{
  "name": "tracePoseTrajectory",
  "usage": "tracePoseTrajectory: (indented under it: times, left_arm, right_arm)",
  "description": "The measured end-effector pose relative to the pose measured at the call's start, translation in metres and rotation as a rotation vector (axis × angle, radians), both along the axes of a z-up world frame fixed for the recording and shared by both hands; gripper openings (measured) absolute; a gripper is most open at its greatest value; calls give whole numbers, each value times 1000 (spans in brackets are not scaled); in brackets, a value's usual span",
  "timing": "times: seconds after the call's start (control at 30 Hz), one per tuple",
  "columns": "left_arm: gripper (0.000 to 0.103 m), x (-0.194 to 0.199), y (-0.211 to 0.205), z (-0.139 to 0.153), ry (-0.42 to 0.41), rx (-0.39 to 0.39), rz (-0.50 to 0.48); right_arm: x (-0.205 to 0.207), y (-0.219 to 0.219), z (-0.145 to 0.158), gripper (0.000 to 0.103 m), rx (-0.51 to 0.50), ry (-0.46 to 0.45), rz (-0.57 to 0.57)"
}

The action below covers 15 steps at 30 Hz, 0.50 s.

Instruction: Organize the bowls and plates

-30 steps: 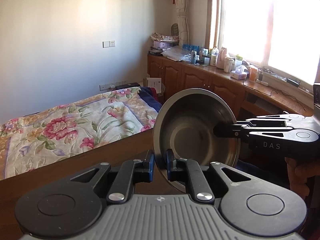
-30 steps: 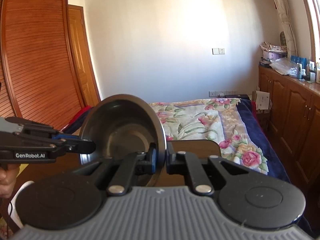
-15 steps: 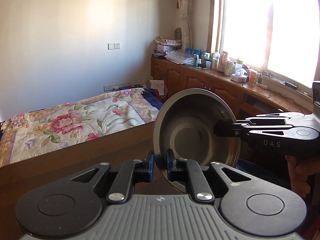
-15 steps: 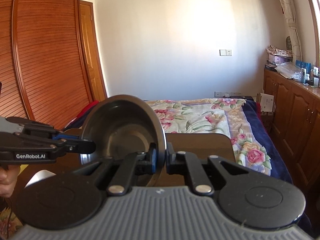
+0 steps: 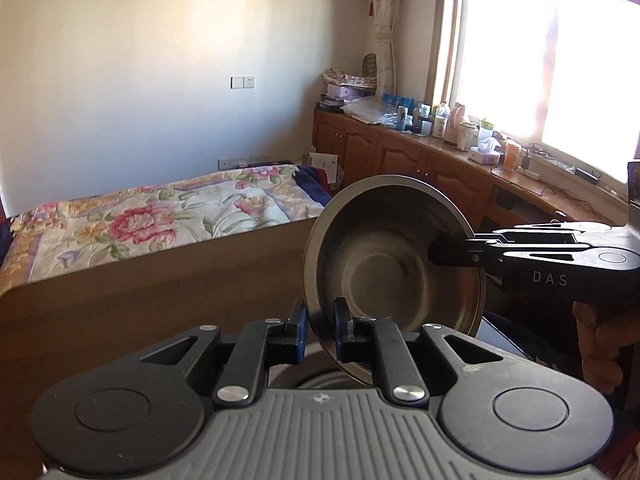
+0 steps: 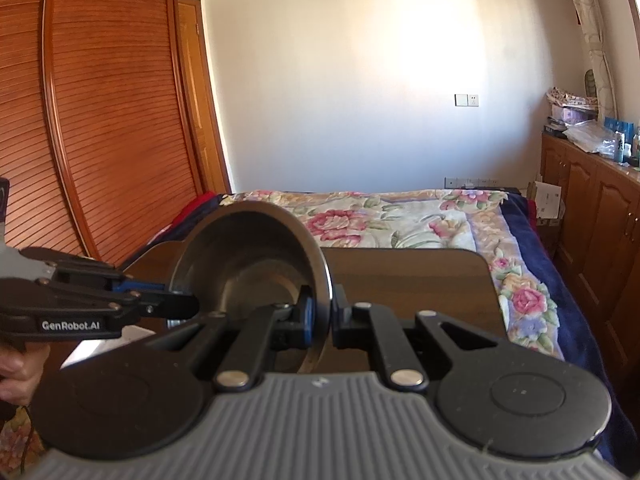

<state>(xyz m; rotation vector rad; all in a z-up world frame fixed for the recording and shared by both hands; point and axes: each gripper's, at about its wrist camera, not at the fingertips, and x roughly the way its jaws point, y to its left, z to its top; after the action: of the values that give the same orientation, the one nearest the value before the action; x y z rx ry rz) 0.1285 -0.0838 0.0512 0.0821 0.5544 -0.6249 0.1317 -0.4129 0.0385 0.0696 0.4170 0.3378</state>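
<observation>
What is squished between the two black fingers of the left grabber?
The rim of the steel bowl sits between the left gripper's fingers, as the left wrist view shows. The right gripper pinches the opposite rim.

1. A bed [image 5: 152,216] with a floral quilt [image 6: 384,220] stands against the white back wall [image 5: 160,80].
2. A wooden footboard [image 5: 160,292] runs along its near end.
3. A switch and socket plate [image 5: 243,82] sits on the wall, with a row of outlets [image 5: 244,161] lower down.
4. Wooden cabinets [image 5: 404,160] run under the window [image 5: 560,72]; their top is crowded with bottles, a tissue box [image 5: 485,155] and plastic bags.
5. A patterned curtain [image 5: 384,20] hangs at the window's left edge.
6. A slatted wooden wardrobe [image 6: 88,100] fills the left side in the right wrist view, with a plain wooden door [image 6: 198,92] beside it.
</observation>
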Motion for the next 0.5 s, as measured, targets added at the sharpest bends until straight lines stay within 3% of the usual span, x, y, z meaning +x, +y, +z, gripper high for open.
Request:
tracePoseTrajectory:
  times: [0.5]
  left_arm:
    - [15, -18, 19, -35, 34, 19, 28]
  right_arm:
    - [-11, 20, -31, 11, 1, 48, 36]
